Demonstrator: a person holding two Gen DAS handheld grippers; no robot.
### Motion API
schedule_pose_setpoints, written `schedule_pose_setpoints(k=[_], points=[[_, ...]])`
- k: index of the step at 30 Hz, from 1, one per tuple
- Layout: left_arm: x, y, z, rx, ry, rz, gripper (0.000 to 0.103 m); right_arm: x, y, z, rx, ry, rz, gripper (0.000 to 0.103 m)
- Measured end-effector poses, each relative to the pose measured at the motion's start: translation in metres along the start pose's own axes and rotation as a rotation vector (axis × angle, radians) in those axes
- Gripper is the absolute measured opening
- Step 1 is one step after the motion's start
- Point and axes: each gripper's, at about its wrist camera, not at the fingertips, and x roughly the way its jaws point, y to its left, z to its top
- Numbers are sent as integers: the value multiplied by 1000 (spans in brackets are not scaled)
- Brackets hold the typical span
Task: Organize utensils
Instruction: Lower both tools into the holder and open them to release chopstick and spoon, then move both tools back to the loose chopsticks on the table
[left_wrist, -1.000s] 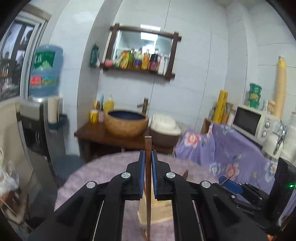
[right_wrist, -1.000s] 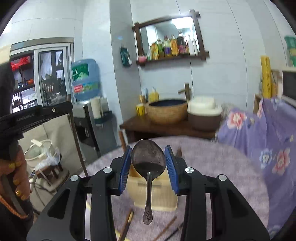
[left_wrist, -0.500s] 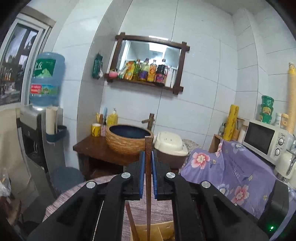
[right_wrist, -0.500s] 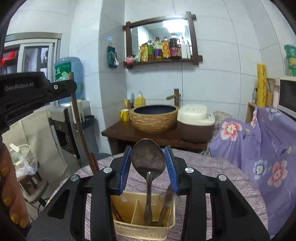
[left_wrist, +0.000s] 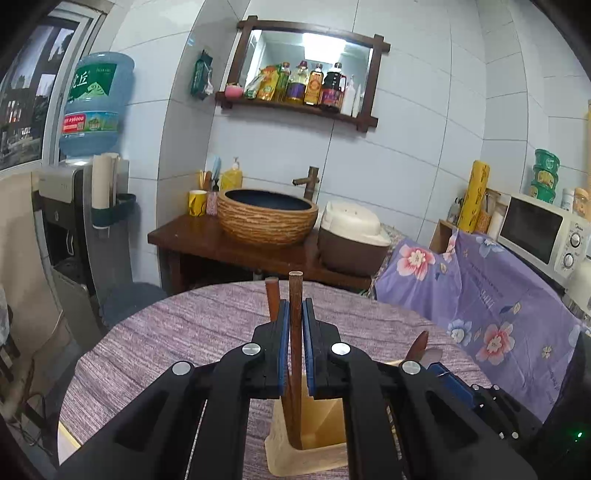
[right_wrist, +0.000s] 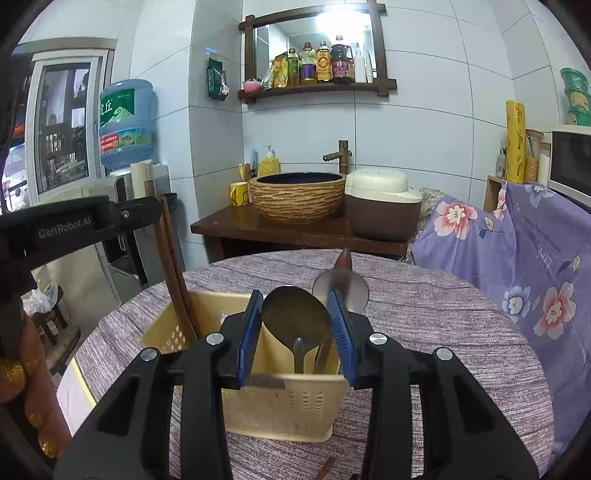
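My left gripper (left_wrist: 294, 332) is shut on a brown wooden chopstick (left_wrist: 295, 295), held upright with its lower end inside the cream utensil holder (left_wrist: 314, 448). A second chopstick (left_wrist: 272, 297) stands just left of it. My right gripper (right_wrist: 295, 325) is shut on a metal spoon (right_wrist: 295, 317), bowl up, handle down in the holder's (right_wrist: 280, 406) right compartment. Another spoon (right_wrist: 341, 286) stands in that compartment. The left gripper (right_wrist: 147, 214) and both chopsticks (right_wrist: 173, 280) show at the holder's left compartment.
The holder stands on a round table with a purple cloth (right_wrist: 424, 317). A loose chopstick end (right_wrist: 327, 467) lies on the cloth by the front edge. A washbasin stand (left_wrist: 266, 221), a water dispenser (left_wrist: 92, 177) and a flower-cloth counter (left_wrist: 498, 306) lie beyond.
Both grippers have come down over the holder. The chopstick's lower end and the spoon's handle have gone deeper into their compartments.
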Motion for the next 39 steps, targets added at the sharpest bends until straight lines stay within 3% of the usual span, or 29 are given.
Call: schedule_pose_setpoints(k=[7, 9, 10, 12, 15, 18, 23, 28, 34, 39], points=[[-2, 1, -3, 12, 5, -5, 8, -4, 1, -7, -9, -13, -12, 38], [-4, 1, -3, 12, 7, -14, 12, -8, -1, -6, -3, -21, -12, 46], [-7, 2, -3, 10, 8, -19, 17, -11, -2, -6, 2, -28, -14, 52], [-14, 2, -5, 8, 7, -23, 52, -21, -7, -8, 26, -32, -10, 56], [-29, 5, -13, 16, 9, -23, 58, -34, -14, -12, 55, -7, -11, 56], [-36, 8, -29, 42, 60, -15, 62, -44, -24, -26, 85, 69, -12, 56], [-31, 25, -77, 42, 219, 12, 61, -51, -36, -61, 135, 224, -38, 56], [-26, 35, -130, 10, 384, -2, 43, -52, -36, -104, 173, 349, -53, 56], [-30, 29, -173, 14, 497, -36, 32, -57, -40, -138, 229, 411, -69, 57], [-35, 22, -188, 36, 529, -31, 29, -63, -40, -143, 242, 410, -72, 59]])
